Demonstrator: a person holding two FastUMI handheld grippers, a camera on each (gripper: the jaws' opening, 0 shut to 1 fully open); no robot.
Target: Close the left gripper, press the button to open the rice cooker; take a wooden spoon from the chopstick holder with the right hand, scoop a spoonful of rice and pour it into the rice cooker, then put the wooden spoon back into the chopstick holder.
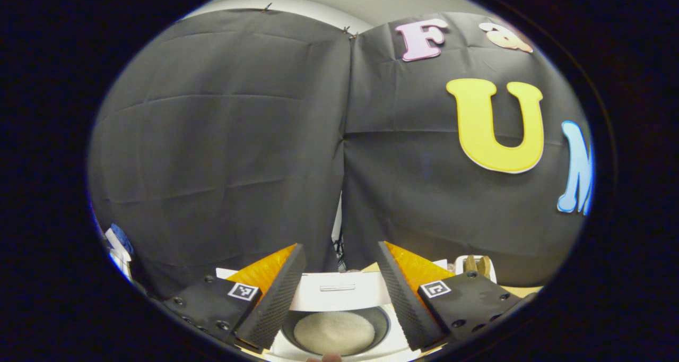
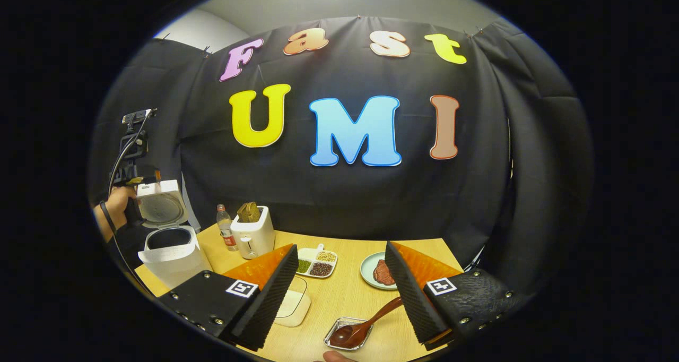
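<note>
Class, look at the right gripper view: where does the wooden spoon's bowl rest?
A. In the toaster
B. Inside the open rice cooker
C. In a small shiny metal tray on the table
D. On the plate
C: the wooden spoon lies with its bowl in the small metal tray on the table.

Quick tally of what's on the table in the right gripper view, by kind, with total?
Rice cooker, lid open: 1
Toaster: 1
Bottle: 1
Divided dish of beans: 1
Plate: 1
Wooden spoon: 1
Metal tray under the spoon: 1
Clear container: 1
Total: 8
</note>
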